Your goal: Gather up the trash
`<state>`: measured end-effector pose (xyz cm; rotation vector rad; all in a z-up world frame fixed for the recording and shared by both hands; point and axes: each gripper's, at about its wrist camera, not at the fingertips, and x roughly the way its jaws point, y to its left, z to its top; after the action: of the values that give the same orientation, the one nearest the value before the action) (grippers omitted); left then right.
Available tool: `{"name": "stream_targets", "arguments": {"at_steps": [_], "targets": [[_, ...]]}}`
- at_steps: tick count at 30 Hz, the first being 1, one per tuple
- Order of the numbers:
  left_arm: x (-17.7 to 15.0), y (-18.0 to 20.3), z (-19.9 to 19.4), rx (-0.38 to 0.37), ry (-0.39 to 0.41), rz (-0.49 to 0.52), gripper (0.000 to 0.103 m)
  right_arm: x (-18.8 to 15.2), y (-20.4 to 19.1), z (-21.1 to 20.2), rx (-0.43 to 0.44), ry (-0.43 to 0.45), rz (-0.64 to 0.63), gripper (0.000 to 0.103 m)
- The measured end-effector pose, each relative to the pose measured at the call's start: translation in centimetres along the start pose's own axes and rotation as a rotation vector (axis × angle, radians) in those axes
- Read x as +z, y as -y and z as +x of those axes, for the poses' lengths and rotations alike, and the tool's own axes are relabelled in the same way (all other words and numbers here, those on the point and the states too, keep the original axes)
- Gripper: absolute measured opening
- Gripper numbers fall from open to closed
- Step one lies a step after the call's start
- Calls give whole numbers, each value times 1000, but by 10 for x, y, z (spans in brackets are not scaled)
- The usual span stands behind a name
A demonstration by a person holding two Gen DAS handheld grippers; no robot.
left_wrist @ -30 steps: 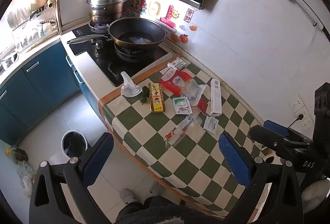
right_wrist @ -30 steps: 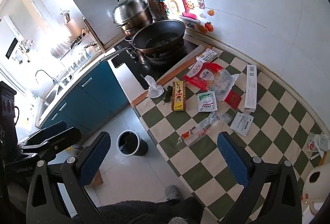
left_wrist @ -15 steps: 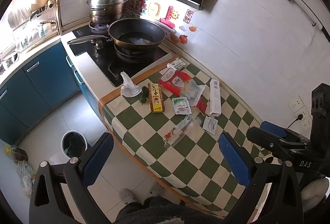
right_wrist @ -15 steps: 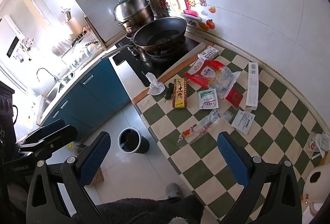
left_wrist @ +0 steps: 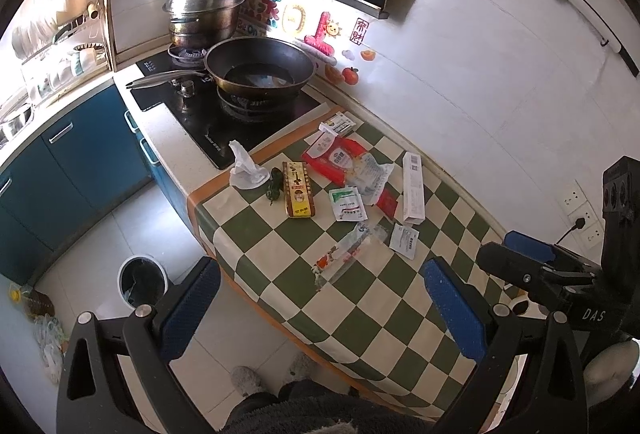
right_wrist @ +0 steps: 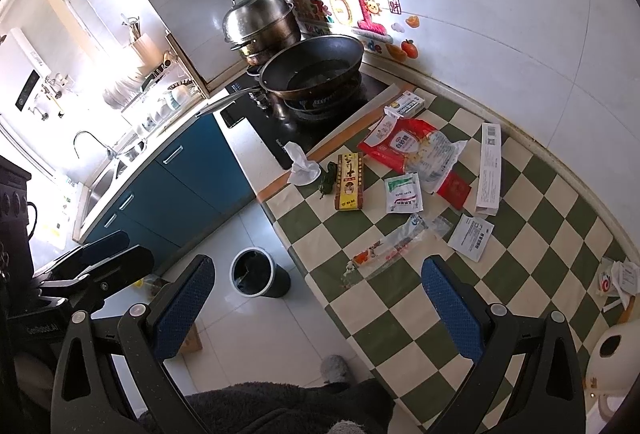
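Note:
Litter is scattered over the green-and-cream checked tablecloth (left_wrist: 280,242) (right_wrist: 540,234): a crumpled white tissue (left_wrist: 246,170) (right_wrist: 302,166), a yellow box (left_wrist: 298,189) (right_wrist: 351,181), a red-and-clear bag (left_wrist: 348,164) (right_wrist: 416,150), white sachets (left_wrist: 347,203) (right_wrist: 403,193), a long white carton (left_wrist: 413,188) (right_wrist: 489,170) and a clear wrapper (left_wrist: 348,250) (right_wrist: 392,246). A small black bin (left_wrist: 142,280) (right_wrist: 256,272) stands on the floor beside the table. My left gripper (left_wrist: 320,310) and right gripper (right_wrist: 316,310) hang high above, both open and empty.
A wok (left_wrist: 260,68) (right_wrist: 316,66) and a steel steamer pot (left_wrist: 204,14) (right_wrist: 262,22) sit on the black hob left of the table. Blue cabinets (left_wrist: 60,162) line the left. The person's slippers (left_wrist: 248,380) stand at the table's front edge.
Both views have crept slightly; the table and litter sit a touch further up and left in the frames. Nothing on the table has been touched, and both grippers have stayed open.

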<state>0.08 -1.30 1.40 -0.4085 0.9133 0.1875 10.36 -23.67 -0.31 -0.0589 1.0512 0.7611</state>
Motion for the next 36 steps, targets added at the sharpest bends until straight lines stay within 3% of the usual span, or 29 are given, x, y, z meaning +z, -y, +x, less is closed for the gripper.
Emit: {"name": "stream_targets", "arguments": {"at_steps": [36], "targets": [[3,4,1,-8,-4,-6,103,1,-3,-1,8,2,-5,103]]}}
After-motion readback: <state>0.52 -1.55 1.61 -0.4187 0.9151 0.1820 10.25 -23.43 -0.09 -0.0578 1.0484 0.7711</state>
